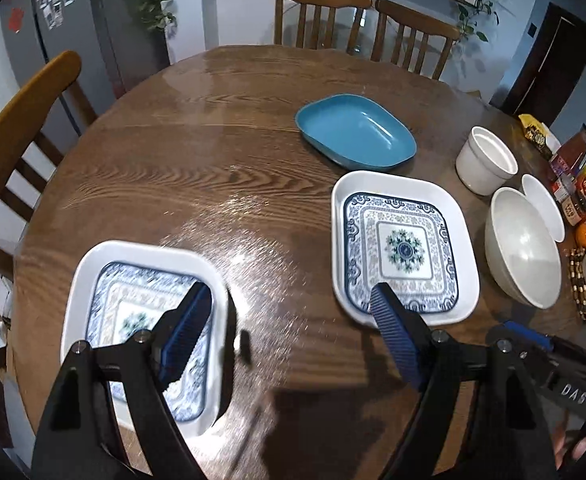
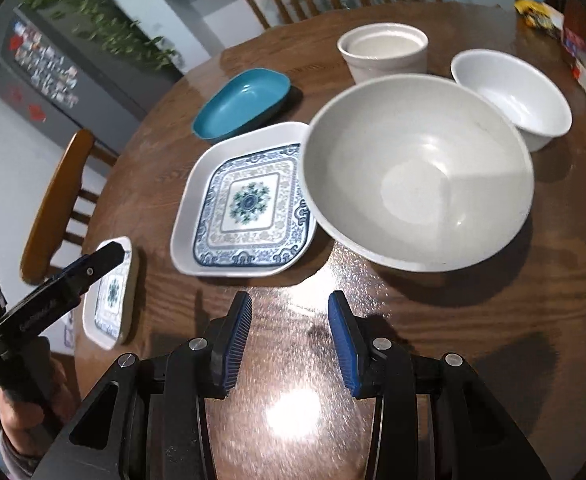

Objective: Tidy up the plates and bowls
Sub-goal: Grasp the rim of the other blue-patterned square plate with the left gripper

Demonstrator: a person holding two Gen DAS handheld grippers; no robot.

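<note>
Two patterned plates (image 1: 403, 246) (image 1: 145, 320), one blue dish (image 1: 355, 132) and three white bowls (image 2: 417, 172) (image 2: 511, 98) (image 2: 383, 54) were counted on the surface (image 1: 197, 168). The smaller bowl's inside was shown only by the right view. The left claw (image 1: 291, 308) was spread wide and the right claw (image 2: 289, 320) partly open; nothing was held.

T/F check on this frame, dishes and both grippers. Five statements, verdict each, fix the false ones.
1. Two square patterned plates lie apart on the table. True: near patterned plate sits at the table edge, far patterned plate lies beside the large white bowl.
2. The blue dish is stacked on a patterned plate. False: the blue dish sits alone on the table.
3. The right gripper holds the large white bowl. False: the right gripper is open over bare wood, nothing between its pads.
4. The left gripper is open. True.
5. Only one white vessel is on the table. False: besides the large bowl there are a small white bowl and a white cup.
</note>
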